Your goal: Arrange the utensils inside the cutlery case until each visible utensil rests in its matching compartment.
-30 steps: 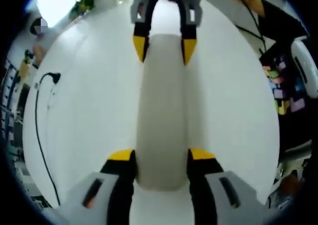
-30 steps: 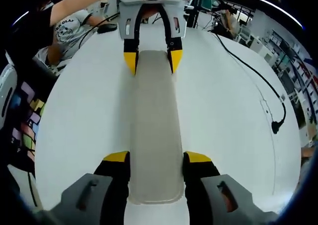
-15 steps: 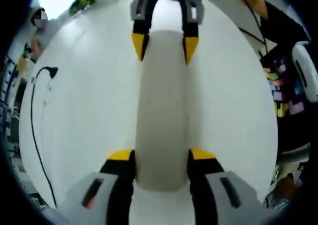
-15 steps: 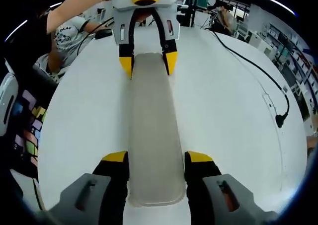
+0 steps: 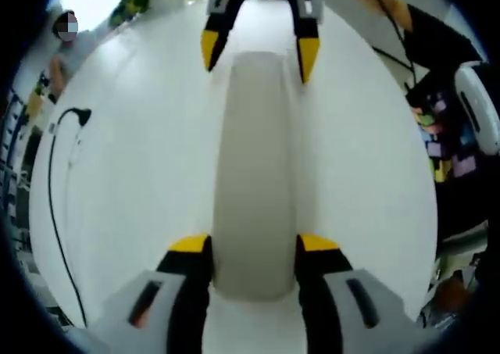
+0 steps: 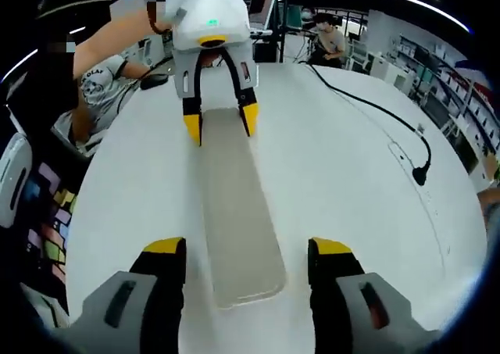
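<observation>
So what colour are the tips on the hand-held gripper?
Yellow fingertips, clearest in the right gripper view.

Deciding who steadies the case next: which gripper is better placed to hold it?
Left. The left gripper has its jaws against both sides of the case end; the right gripper stands open, clear of it.

Lid shut on the cutlery case [image 6: 237,227], so whatever utensils sit inside are hidden. In the left gripper view the case's [image 5: 256,174] near end slips behind the left tool [image 5: 254,248]. Far-off people and shelves blur out.
</observation>
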Demonstrator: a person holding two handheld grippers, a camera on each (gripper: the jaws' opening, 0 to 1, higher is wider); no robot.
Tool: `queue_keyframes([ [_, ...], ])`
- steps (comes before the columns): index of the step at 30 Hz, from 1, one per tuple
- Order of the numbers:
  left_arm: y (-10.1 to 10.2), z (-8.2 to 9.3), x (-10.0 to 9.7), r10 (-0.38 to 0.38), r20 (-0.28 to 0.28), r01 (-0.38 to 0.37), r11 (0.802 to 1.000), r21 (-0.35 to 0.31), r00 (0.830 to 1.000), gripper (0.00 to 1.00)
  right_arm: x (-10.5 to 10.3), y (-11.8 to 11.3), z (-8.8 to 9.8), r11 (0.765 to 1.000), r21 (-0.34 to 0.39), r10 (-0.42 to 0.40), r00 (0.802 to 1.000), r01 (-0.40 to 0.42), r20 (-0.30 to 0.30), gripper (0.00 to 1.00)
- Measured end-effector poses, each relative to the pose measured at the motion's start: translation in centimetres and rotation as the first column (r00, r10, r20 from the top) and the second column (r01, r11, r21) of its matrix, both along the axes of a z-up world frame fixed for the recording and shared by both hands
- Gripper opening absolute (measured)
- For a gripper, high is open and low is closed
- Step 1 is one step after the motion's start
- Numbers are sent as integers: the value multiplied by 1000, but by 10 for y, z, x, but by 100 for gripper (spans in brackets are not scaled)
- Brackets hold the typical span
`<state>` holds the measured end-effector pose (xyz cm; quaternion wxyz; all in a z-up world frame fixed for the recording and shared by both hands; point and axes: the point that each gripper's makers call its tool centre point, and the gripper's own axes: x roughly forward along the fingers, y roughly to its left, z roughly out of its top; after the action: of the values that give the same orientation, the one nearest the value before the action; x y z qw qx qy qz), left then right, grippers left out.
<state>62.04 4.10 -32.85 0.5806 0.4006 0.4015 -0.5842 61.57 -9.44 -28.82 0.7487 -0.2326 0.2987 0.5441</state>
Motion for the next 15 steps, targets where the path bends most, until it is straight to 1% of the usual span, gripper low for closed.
queue_keyframes([
  [3,0,0,1,1,0,-1,1000,-3,1000,45,5,-2,25,991,115,-83,994,74,76,75],
  [4,0,0,1,1,-1,-1,1000,-3,1000,45,7,-6,32,987,126,-114,987,100,111,77],
  [5,0,0,1,2,-1,-2,1000,-1,1000,45,8,-7,40,978,160,-153,979,131,137,80],
  [7,0,0,1,2,-1,-2,1000,1,1000,45,9,-8,57,952,251,-223,959,176,172,82],
  [8,0,0,1,4,-1,-4,1000,1,1000,45,11,-10,65,938,285,-260,945,199,198,83],
  [9,0,0,1,4,-1,-4,1000,1,1000,45,16,-16,72,923,307,-312,919,233,241,84],
  [10,0,0,2,4,-1,-4,1000,0,1000,45,20,-21,81,904,340,-363,886,260,287,86],
  [11,0,0,2,4,-1,-4,1000,-1,1000,45,21,-26,89,901,351,-382,852,256,359,87],
  [12,0,0,2,4,-1,-4,1000,-1,1000,45,20,-31,94,888,365,-415,827,278,380,88],
  [14,0,0,2,3,0,-3,1000,-1,1000,45,16,-36,104,862,405,-467,791,306,396,89],
  [15,0,0,2,3,0,-3,1000,0,1000,45,13,-38,107,855,419,-477,782,306,402,91],
])
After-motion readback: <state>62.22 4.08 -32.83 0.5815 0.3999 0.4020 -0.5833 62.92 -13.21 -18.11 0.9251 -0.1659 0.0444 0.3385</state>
